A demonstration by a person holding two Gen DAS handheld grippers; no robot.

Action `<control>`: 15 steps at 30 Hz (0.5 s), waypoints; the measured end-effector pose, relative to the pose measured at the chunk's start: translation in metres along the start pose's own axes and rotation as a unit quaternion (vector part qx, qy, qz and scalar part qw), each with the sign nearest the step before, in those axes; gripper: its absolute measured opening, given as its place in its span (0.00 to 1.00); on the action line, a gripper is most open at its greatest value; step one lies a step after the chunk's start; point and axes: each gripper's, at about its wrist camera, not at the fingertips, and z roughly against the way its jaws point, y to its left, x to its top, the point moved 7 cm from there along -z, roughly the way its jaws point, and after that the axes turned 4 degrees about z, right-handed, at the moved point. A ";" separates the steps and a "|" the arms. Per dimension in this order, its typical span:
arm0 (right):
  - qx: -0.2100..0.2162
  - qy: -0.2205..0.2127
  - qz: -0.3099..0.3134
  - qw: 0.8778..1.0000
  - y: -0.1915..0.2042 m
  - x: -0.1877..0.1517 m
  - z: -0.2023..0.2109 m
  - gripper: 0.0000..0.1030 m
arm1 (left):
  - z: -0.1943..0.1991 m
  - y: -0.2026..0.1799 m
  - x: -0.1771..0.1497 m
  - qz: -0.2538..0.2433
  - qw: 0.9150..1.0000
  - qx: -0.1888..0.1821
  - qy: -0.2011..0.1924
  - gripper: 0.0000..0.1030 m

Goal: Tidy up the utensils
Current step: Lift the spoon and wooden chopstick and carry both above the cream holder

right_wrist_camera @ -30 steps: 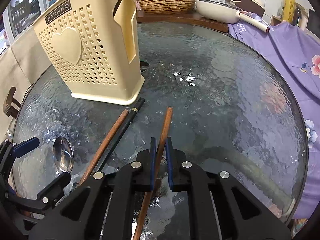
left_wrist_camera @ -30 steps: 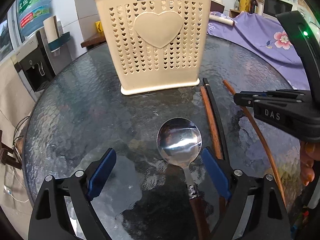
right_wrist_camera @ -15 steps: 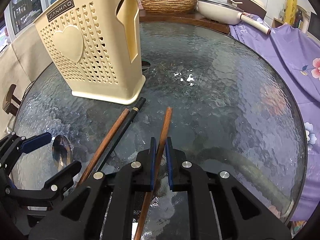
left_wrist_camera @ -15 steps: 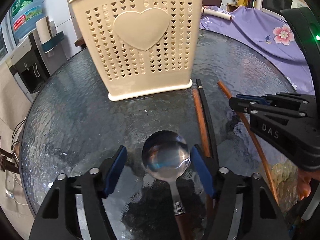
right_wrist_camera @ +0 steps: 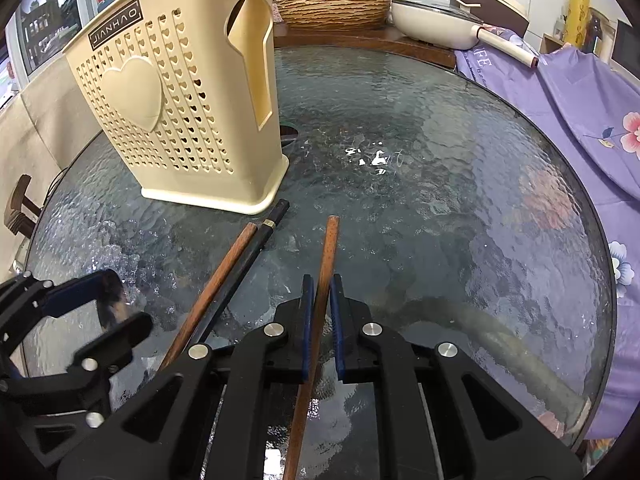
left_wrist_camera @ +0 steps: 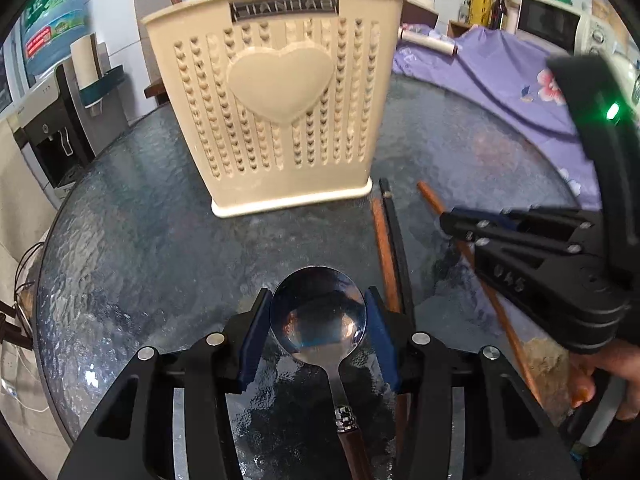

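Observation:
A steel spoon (left_wrist_camera: pixel 320 320) with a brown handle lies on the round glass table (right_wrist_camera: pixel 440 160). My left gripper (left_wrist_camera: pixel 317 296) straddles its bowl. Its jaws are closing, and the blue pads (left_wrist_camera: pixel 256 332) touch both sides of the bowl. My right gripper (right_wrist_camera: pixel 321 280) is shut on a brown chopstick (right_wrist_camera: pixel 330 240) whose far end points at the cream perforated utensil basket (right_wrist_camera: pixel 172 120). That basket (left_wrist_camera: pixel 280 100) stands upright at the back. A second brown chopstick (right_wrist_camera: pixel 228 264) and a black one (right_wrist_camera: pixel 260 240) lie side by side between the two grippers.
A purple flowered cloth (right_wrist_camera: pixel 580 100) drapes over the table's right side. Behind the table sit a wicker basket (right_wrist_camera: pixel 332 8) and a white pan (right_wrist_camera: pixel 440 24). A water dispenser (left_wrist_camera: pixel 52 128) stands at the left. A person's hand (left_wrist_camera: pixel 608 376) holds the right gripper.
The left gripper's jaws have narrowed from wide apart to touching the spoon's bowl, and it slid forward over the spoon. The right gripper has stayed shut on its chopstick.

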 end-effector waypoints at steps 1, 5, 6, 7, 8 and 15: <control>0.004 0.000 -0.002 1.000 0.000 0.001 0.000 0.09 | 0.004 0.000 0.002 0.003 1.000 -0.006 -0.007 0.45; 0.020 -0.014 -0.015 1.000 -0.004 0.006 0.005 0.08 | 0.023 0.002 0.011 0.009 0.999 -0.021 -0.035 0.45; 0.023 -0.023 -0.016 0.999 -0.005 0.009 0.010 0.08 | 0.027 0.002 0.013 0.010 0.999 -0.024 -0.041 0.45; 0.026 -0.031 -0.018 0.999 -0.005 0.012 0.015 0.07 | 0.034 0.002 0.017 0.011 0.998 -0.030 -0.052 0.45; 0.031 -0.043 -0.021 0.998 -0.005 0.016 0.022 0.07 | 0.039 0.003 0.020 0.012 0.998 -0.033 -0.061 0.45; 0.063 -0.135 -0.020 0.989 -0.002 0.045 0.090 0.07 | 0.089 0.004 0.045 0.008 0.990 -0.053 -0.134 0.45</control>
